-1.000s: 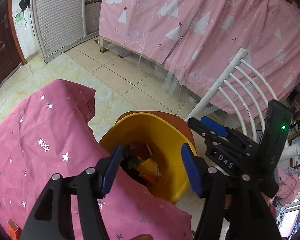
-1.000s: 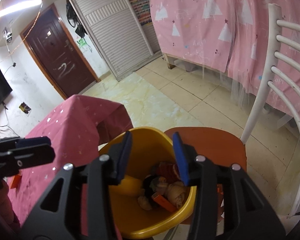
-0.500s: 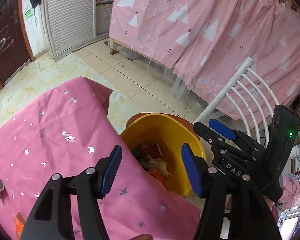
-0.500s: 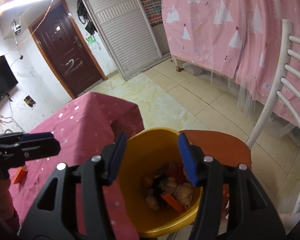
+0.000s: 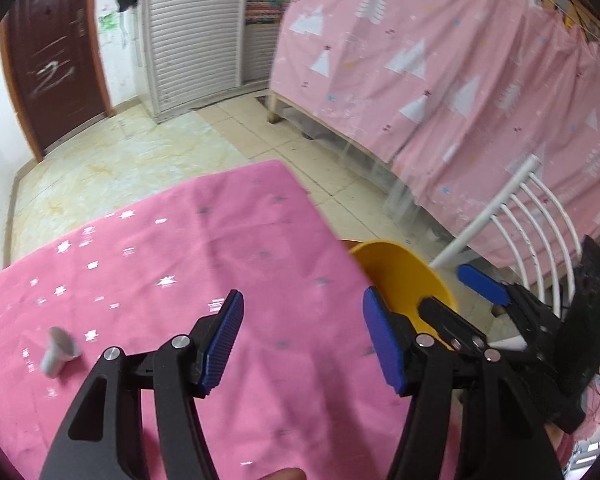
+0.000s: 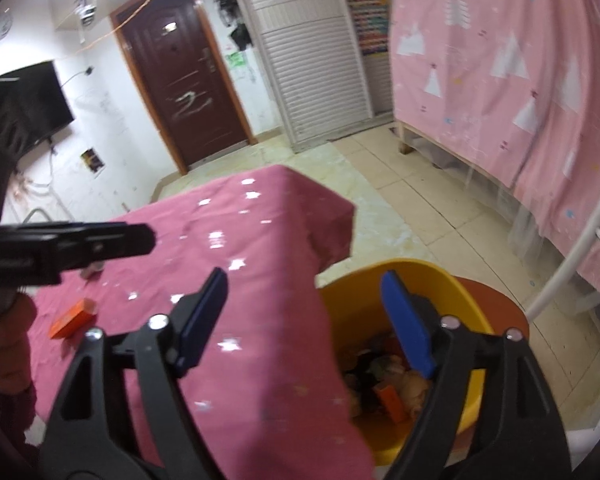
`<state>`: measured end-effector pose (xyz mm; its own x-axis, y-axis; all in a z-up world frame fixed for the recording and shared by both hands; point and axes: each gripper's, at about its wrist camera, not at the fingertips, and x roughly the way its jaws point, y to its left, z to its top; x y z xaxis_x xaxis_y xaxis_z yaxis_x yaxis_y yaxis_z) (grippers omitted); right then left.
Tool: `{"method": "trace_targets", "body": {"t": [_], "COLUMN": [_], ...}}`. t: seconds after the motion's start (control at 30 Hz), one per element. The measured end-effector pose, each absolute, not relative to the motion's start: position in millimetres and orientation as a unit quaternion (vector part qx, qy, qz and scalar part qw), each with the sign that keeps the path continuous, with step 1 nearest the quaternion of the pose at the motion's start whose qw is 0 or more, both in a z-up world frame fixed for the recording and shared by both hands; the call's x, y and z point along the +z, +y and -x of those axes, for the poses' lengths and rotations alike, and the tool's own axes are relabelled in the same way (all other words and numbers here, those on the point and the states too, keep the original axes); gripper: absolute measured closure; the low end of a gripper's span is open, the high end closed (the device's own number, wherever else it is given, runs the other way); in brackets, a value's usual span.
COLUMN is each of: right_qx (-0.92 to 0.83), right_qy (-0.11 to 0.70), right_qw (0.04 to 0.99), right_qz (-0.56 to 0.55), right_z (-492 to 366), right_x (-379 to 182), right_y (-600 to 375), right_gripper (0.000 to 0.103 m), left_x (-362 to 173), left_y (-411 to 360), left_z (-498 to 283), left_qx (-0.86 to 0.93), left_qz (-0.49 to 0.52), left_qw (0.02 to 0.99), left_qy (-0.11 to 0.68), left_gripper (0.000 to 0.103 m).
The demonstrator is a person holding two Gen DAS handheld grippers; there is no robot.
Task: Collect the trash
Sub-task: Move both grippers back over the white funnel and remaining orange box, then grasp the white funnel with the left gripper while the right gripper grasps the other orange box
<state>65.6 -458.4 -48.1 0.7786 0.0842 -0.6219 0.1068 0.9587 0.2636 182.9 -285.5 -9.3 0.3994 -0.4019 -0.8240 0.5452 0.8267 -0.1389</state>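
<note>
Both grippers are empty. Left gripper (image 5: 302,344): jaws apart, nothing between them, held above the pink tablecloth (image 5: 204,264). Right gripper (image 6: 304,320): jaws have just been opening and now stand wide apart with nothing between them, over the edge where the tablecloth meets the yellow bin (image 6: 452,304).

Trash (image 6: 396,392) lies in the bottom of the bin: crumpled pale pieces, dark scraps and an orange piece; finer detail is blurred. The bin stands on the reddish-brown seat (image 6: 496,300) of a white chair (image 5: 528,216), tight against the table's edge.

Still on the tablecloth: a small grey cup-shaped item (image 5: 58,352) on its side, near the left gripper's left finger, and an orange box (image 6: 74,318) farther across the table. Pink curtains (image 5: 440,60) hang behind the chair.
</note>
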Motion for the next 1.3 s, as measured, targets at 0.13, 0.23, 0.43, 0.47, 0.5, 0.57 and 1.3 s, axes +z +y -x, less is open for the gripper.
{"method": "trace_targets", "body": {"t": [0.13,0.23,0.43,0.47,0.5,0.57,1.3], "right_qx": [0.021,0.040,0.070,0.076,0.079,0.087,0.177], "right_qy": [0.339,0.349,0.360,0.362,0.363,0.367,0.379], "right_qw": [0.932,0.931,0.927,0.926,0.926,0.924,0.908], "right_qz": [-0.122,-0.103,-0.077,-0.071,-0.067,-0.058,-0.003], "right_z": [-73.1,-79.8,-86.6,-88.1,-88.7,-90.3,-93.6], "right_x": [-42.9,-41.5,-38.5,-38.3,-38.7,-38.8,-38.8], "right_y": [-425.6,-401.9,-362.8,-354.9,-349.2,-337.1,-259.1], "right_gripper": [0.018,0.015,0.013,0.013,0.012,0.012,0.009], "left_x": [-11.1,-12.2,-15.1,-15.7,-16.5,-19.4,-59.0], "left_y": [-249.9,-228.2,-179.4,-175.1,-168.8,-156.8,-102.1], "left_z": [-192.9,-198.2,-210.4,-212.4,-214.7,-219.2,-260.0], "left_qx": [-0.259,-0.246,-0.223,-0.220,-0.216,-0.210,-0.110], "left_qz": [-0.062,-0.056,-0.042,-0.041,-0.038,-0.034,0.006], "left_qw": [0.841,0.845,0.851,0.851,0.852,0.852,0.834], "left_qy": [0.470,0.471,0.474,0.474,0.475,0.478,0.540], "left_gripper": [0.047,0.046,0.045,0.045,0.045,0.045,0.044]}}
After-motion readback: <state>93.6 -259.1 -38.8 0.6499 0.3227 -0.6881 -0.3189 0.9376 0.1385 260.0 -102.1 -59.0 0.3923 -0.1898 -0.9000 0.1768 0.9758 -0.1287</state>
